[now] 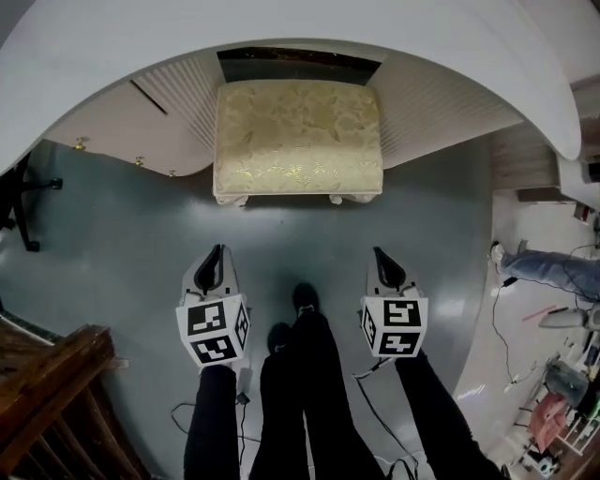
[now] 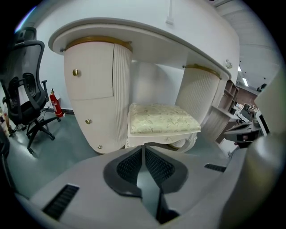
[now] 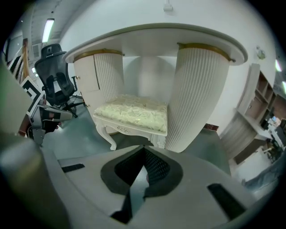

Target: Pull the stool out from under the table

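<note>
**Grey-green floor between grippers and stool: spread the jaws before reaching in**

Grey-green smooth floor (image 1: 122, 244) fills the head view. Nearest of all, at 6 o'clock, are the person's legs in black trousers (image 1: 300, 394). The left gripper (image 1: 217, 253) is at 10 o'clock of the shoes and the right gripper (image 1: 380, 253) at 2 o'clock. Both sets of tongs are pressed together with nothing between them, which each gripper view confirms. Both point toward 12 o'clock and are well apart from the stool.

The cream brocade-cushioned stool with white carved legs (image 1: 298, 141) stands straight ahead at 12 o'clock. It sits in the gap between the two ribbed pedestals, with its back edge under the top of the white curved table (image 1: 281, 28). Its front legs stand out toward the person.

To do the step well, I would:

- Spread both jaws first, since closed tips can only poke.
- Aim each gripper at a front corner, at 7 and 5 o'clock of the seat.
- Pinch the hard white frame under the cushion, because the soft padding would likely squash and slip.
- Draw both hands evenly toward 6 o'clock; an uneven pull could swing the stool into a pedestal.
- Step back, as the feet seem to stand in its path.

Farther off, at 9 o'clock in the left gripper view, a black mesh office chair (image 2: 27, 89) looks well out of the way.
</note>
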Tool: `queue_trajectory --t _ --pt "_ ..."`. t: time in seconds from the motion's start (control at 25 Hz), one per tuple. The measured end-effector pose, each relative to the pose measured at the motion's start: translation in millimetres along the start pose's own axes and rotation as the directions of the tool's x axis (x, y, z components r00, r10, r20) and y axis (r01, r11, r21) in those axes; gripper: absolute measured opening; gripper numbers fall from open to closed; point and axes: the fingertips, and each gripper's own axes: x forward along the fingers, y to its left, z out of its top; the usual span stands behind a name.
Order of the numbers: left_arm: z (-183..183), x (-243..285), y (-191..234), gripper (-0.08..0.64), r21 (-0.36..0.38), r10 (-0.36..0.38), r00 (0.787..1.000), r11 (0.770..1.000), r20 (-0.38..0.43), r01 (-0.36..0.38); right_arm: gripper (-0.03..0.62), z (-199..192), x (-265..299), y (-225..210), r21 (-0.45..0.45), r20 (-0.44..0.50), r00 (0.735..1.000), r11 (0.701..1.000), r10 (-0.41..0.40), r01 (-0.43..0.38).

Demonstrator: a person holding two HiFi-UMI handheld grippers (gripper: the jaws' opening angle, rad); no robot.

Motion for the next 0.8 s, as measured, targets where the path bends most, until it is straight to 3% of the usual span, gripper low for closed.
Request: queue_trajectory --t 0.32,0.48,0.8 --pt "-31.1 54.4 0.1 0.011 0.009 0.016 0.999 1.000 -0.029 -0.015 0.003 -19.3 59.6 1.2 -0.008 -0.036 0.999 1.000 0.029 -0.029" --pt "-46.5 78.7 -6.8 0.013 -0.008 0.008 0.999 1.000 -0.042 -0.009 0.003 -25.9 83.4 -7.6 0.006 -0.042 0.999 1.000 -0.009 0.009" --pt "-70.8 113.6 -1.2 0.087 -0.004 0.008 0.996 1.000 -0.093 -0.008 0.003 -39.7 122.8 -22.9 0.003 -0.064 0.995 0.997 -0.071 0.071"
